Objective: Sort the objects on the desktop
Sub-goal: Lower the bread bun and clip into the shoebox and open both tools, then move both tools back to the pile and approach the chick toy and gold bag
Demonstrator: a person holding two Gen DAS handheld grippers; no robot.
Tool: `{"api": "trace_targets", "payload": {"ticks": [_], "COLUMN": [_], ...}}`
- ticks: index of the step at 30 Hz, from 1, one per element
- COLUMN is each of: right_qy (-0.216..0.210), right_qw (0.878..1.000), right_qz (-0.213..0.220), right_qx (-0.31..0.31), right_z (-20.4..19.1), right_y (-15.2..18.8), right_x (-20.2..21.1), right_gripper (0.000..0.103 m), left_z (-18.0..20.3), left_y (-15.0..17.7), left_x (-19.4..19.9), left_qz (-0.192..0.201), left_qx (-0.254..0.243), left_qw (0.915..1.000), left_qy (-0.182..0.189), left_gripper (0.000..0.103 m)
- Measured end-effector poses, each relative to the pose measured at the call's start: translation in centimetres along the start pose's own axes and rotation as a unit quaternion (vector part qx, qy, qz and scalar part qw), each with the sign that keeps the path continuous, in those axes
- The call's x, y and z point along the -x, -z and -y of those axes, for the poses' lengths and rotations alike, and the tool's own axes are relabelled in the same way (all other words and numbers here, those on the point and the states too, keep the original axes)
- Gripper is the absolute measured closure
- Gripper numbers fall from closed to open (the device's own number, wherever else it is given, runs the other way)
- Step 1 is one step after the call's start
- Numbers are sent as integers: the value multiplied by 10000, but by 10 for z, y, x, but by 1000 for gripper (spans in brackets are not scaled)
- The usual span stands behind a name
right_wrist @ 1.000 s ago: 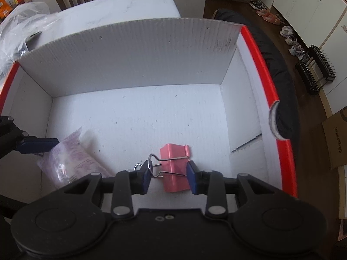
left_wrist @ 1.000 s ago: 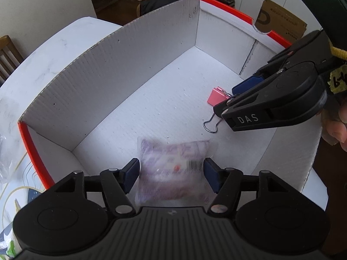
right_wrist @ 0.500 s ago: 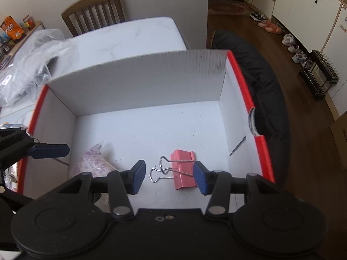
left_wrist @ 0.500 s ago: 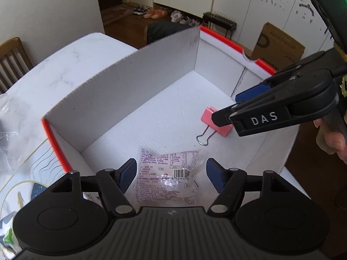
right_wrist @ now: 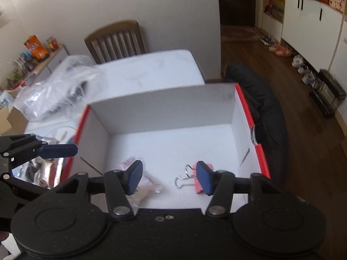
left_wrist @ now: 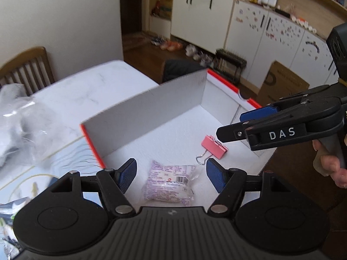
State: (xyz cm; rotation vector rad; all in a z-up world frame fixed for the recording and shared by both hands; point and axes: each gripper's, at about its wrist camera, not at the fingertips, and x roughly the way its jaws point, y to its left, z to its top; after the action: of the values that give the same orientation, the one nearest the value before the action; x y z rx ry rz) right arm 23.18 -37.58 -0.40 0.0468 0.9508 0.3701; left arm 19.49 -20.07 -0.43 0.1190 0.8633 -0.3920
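With the left gripper (left_wrist: 171, 174) and right gripper (right_wrist: 169, 177) both spread wide and empty above the box (left_wrist: 151, 99), where the snack packet (left_wrist: 168, 183) and pink clip (left_wrist: 213, 147) lie below their fingers (apart from each other), lifting straight clear avoids snagging its walls.

Packet (left_wrist: 170, 183) and binder clip (left_wrist: 213, 148) in box (left_wrist: 147, 106), clip right of packet

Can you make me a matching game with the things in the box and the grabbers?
Things:
1. binder clip
2. snack packet
3. box rim
4. left gripper finger pads

Descriptions:
A. blue
B. pink with wire handles
C. orange-red
D. clear wrapper with purple print

Pairs: 1-B, 2-D, 3-C, 4-A
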Motion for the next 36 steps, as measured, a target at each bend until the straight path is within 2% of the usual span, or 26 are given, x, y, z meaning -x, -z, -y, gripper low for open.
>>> {"api": "trace_targets", "payload": {"ticks": [4,7,12,14,21,23,25,36], "right_qy": [-28,-1,-4,-19,-90,-97,-103,-230], "right_qw": [9997,9995,9992,9991,9990,9989,9989,9981], "right_qz": [230,323,390,414,434,431,432,364], "right_qx": [24,61,88,91,81,135,176,434], "right_z": [-10,-17,-35,-42,-72,-84,-95,-162], "right_y": [2,6,12,15,22,25,27,36], "right_x": [13,19,23,24,22,22,21,11], "right_gripper": [42,38,33,31,24,24,22,14], "left_z": [-6,-9,-20,-26,-56,-64,-73,-133], "left_y": [7,12,28,35,60,68,77,129], "left_x": [20,32,48,54,71,77,83,110], "left_qz": [217,342,364,365,357,343,348,180], "left_qx": [192,167,218,261,467,467,467,784], "left_qw": [9996,9993,9991,9990,9982,9981,9981,9960], "left_qy": [15,-69,-69,-59,-139,-186,-192,-390], "left_gripper": [27,27,26,21,16,12,2,1]}}
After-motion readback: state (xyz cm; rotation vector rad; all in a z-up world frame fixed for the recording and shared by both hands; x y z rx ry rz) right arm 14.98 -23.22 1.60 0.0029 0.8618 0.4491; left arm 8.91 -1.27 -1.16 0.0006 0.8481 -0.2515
